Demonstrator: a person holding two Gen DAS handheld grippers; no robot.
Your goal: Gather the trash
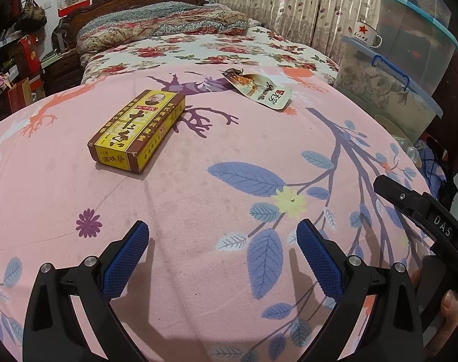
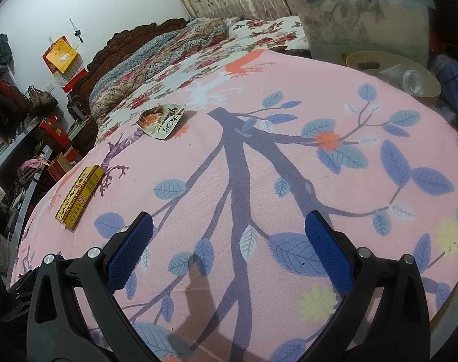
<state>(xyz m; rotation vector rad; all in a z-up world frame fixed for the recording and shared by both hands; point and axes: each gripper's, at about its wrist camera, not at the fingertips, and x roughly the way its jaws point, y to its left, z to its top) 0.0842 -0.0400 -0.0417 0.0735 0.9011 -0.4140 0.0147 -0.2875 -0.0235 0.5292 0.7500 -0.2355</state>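
A yellow and brown cardboard box [image 1: 138,129] lies flat on the pink patterned bedspread [image 1: 198,211], ahead and left of my left gripper [image 1: 222,235], which is open and empty. Farther back to the right lies a torn snack wrapper [image 1: 259,89]. In the right wrist view the box [image 2: 79,197] sits far left and the wrapper [image 2: 161,120] farther back. My right gripper [image 2: 229,226] is open with nothing between its blue pads. A beige bin [image 2: 392,74] with a clear plastic bottle [image 2: 410,81] in it stands past the bed's right edge.
Clear plastic storage boxes [image 1: 389,90] with blue lids are stacked at the right, a star-marked mug [image 1: 366,34] on one. A folded floral quilt [image 1: 156,27] lies at the carved headboard. Cluttered shelves [image 2: 14,138] line the left. A hand [image 1: 449,310] holds the other gripper at right.
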